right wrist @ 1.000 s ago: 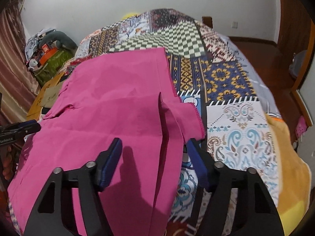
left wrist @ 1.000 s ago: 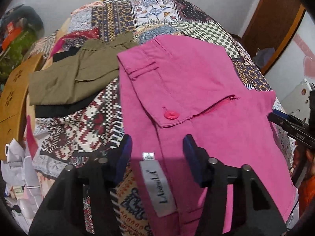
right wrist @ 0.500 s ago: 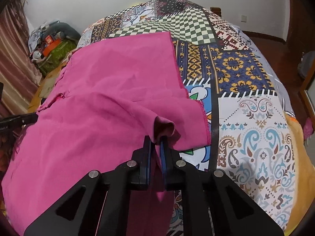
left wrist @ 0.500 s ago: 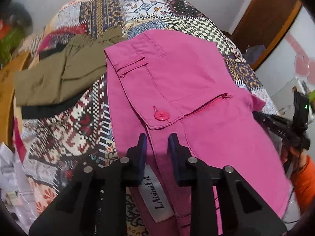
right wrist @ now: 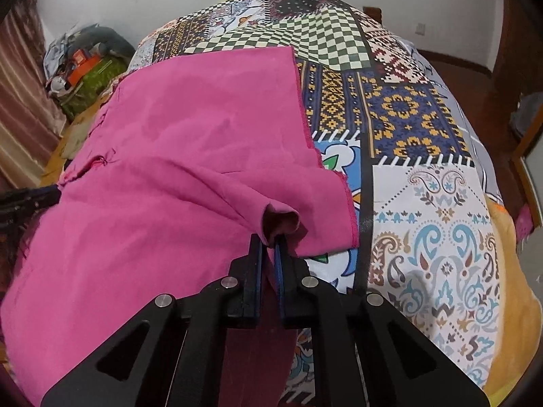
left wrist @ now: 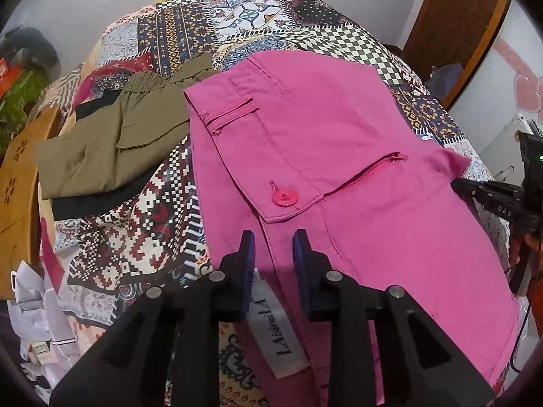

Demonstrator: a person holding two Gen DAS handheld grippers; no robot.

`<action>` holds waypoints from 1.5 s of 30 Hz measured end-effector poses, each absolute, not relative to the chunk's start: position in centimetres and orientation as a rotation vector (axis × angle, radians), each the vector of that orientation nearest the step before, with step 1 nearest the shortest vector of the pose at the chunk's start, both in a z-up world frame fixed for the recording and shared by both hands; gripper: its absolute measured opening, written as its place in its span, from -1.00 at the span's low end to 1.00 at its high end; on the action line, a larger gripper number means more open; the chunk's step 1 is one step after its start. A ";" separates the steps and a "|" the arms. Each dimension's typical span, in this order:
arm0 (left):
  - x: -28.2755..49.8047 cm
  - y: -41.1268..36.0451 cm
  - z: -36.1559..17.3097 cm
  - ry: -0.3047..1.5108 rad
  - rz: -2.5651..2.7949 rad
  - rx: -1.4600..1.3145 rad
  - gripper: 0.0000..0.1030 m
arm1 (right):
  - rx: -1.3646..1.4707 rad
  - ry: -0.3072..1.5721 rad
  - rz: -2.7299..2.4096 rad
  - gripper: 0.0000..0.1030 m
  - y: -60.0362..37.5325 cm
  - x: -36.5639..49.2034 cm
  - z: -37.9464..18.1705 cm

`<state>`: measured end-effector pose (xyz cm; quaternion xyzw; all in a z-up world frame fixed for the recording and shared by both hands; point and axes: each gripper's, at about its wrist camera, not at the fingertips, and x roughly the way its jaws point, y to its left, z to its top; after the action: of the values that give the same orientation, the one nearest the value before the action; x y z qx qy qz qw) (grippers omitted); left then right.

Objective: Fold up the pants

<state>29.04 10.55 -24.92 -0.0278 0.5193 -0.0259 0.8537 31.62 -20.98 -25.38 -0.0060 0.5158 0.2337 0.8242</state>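
Note:
Pink pants lie spread on the patchwork bed, waistband toward the left wrist view, with a pink button and a white label. My left gripper is shut on the waistband edge, with pink cloth between the narrowly spaced jaws. In the right wrist view the pants' legs stretch across the bed. My right gripper is shut on a bunched fold of the hem, lifted slightly. The right gripper also shows at the right edge of the left wrist view.
Folded olive pants on a black garment lie left of the pink pants. The patchwork bedspread covers the bed. Clutter and bags sit by the far wall. A wooden door stands at the right.
Both grippers closed from wide open: the left on the waistband, the right on the hem. The right has since lifted the hem fold a little.

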 end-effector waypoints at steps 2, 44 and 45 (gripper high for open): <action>28.8 10.9 -24.3 1.091 -0.046 -0.069 -0.48 | -0.016 1.093 0.475 -0.86 -21.5 31.4 -24.6; 35.9 12.0 -26.9 1.147 0.003 -0.224 -0.58 | -0.016 1.098 0.506 -0.86 -21.8 35.4 -27.7; 35.9 12.0 -27.0 1.151 0.025 -0.195 -0.67 | -0.024 1.095 0.506 -0.88 -21.8 35.4 -27.7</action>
<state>35.90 11.98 -27.05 -0.0922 0.5435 0.0118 0.8342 35.44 -21.82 -27.66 -0.0111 0.5149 0.2379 0.8235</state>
